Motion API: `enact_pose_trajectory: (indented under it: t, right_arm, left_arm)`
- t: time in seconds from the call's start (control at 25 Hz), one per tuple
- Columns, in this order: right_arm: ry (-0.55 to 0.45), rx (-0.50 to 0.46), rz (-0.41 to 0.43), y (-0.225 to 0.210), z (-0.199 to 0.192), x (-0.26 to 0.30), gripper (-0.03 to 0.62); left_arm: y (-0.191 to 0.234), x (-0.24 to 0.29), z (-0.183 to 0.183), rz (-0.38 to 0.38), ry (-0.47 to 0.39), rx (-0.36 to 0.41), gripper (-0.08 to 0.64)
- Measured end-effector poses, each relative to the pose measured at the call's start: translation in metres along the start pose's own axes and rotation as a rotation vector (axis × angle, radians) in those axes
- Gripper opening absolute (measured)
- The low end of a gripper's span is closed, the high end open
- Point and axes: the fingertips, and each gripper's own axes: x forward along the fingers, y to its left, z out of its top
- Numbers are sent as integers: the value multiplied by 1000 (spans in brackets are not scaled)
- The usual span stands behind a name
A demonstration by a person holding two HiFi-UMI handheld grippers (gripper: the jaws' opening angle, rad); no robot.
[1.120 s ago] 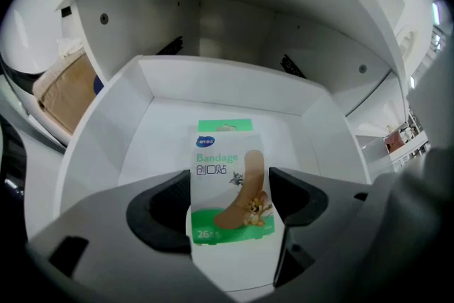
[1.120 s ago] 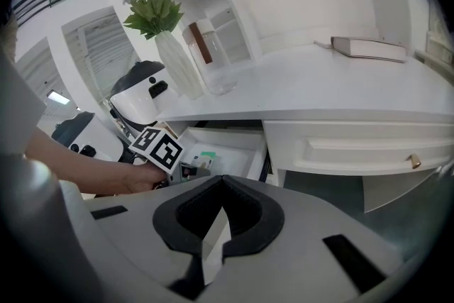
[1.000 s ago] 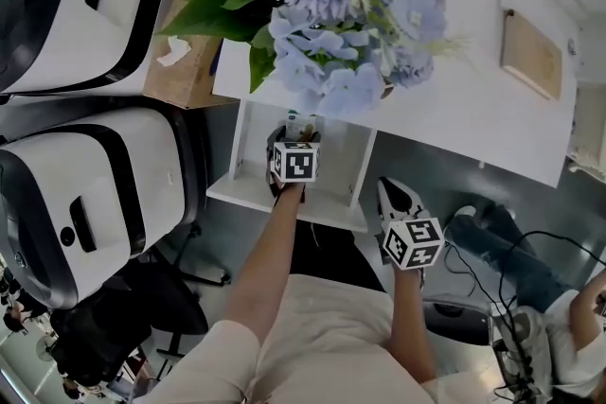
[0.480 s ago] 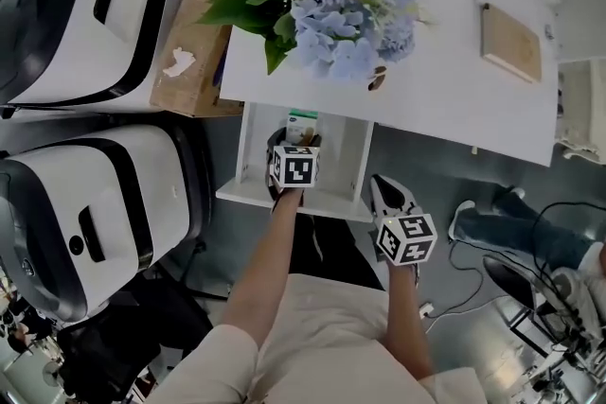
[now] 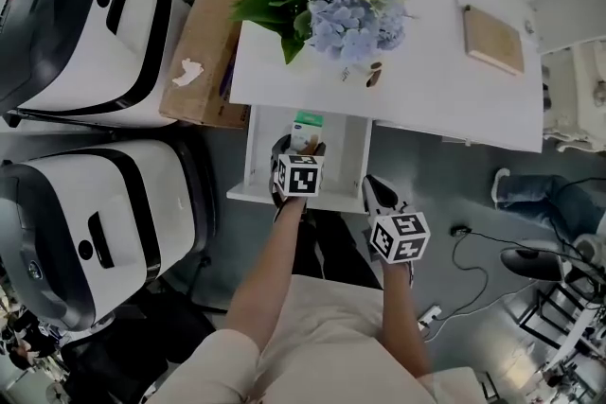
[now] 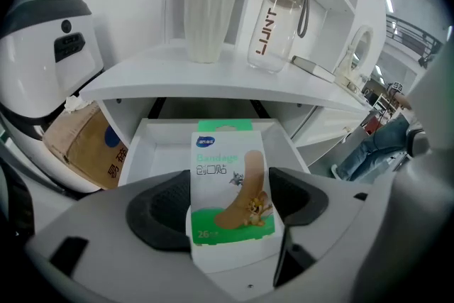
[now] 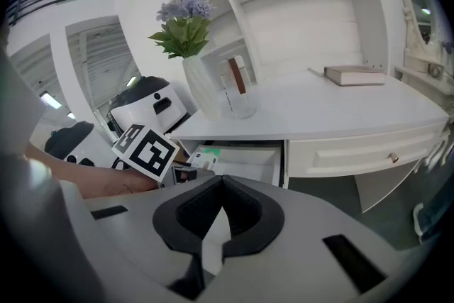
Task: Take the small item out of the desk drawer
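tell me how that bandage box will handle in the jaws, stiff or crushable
The box looks like thin card, so probably light and crushable if the jaws squeeze hard. Its printed face looks smooth, so it might slip. Held only by its lower sides, it may pivot if bumped.

— What's hidden?
— The bandage box (image 6: 230,174) blocks my drawer (image 6: 135,152) floor. In the head view, the left tongs (image 5: 299,149) cover its lower part.
— On the counter (image 5: 426,80)?
— Two small bits (image 5: 373,76), too tiny to tell.

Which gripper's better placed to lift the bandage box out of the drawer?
Left: the left gripper is shut on the bandage box over the open drawer; the right gripper is shut, empty, outside it.
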Motion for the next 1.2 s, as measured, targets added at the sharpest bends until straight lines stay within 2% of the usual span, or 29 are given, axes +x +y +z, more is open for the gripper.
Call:
enact_pose_trajectory:
  t: [0.48,0.8,1.2]
  right_arm:
    - [-63,-3,-27,30,9,-20,25]
    - [-92,-23,-30,59,11,-34,25]
    - [-109,-44,-33,87,9,-44,25]
  left_arm:
    - [-15,-56,18,-33,-95,71,356]
    - [-20,-109,10,-45,-152,112,356]
    - [-26,-168,-2,-50,-214,120,356]
